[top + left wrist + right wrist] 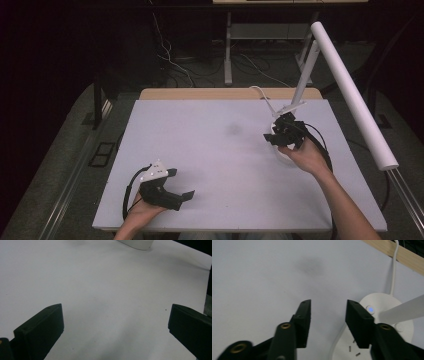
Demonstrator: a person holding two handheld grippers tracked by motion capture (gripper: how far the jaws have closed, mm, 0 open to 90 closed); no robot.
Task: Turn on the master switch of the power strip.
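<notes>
At the lower left of the high view, the left gripper [176, 186] lies low on the white table top [210, 165] in the person's left hand [137, 215]. Its own view shows the two black jaws spread wide with nothing but bare table between them.

Farther up, at the right of the high view, the right gripper [277, 134] sits in the person's right hand [307, 157] over the white desk lamp's round flat plastic base [284, 152]. In the right gripper view its jaws [328, 320] stand part open and pinch nothing; the base [402, 332] lies just under and beside the right-hand jaw.

The lamp reads as a light thing of hard, smooth plastic: stiff, slippery on the table, and top-heavy, since the slim white arm [305, 75] leans up from the base toward the long white tube head [352, 92] at the upper right. The arm's joints look like the weak spots. I would hold it at the base edge or low on the arm, and press the buttons gently so the base does not skate.

The right gripper view gives what the high view hides under the hand: a small round button lit blue [370, 309], a second pale button [398, 326], and the thin white cord [394, 270] running to the table's wooden far edge [397, 253]. The left gripper view catches just a slice of the base [136, 243] at its top edge. The high view alone shows the lamp head and the cables on the dark floor [200, 62] beyond.
</notes>
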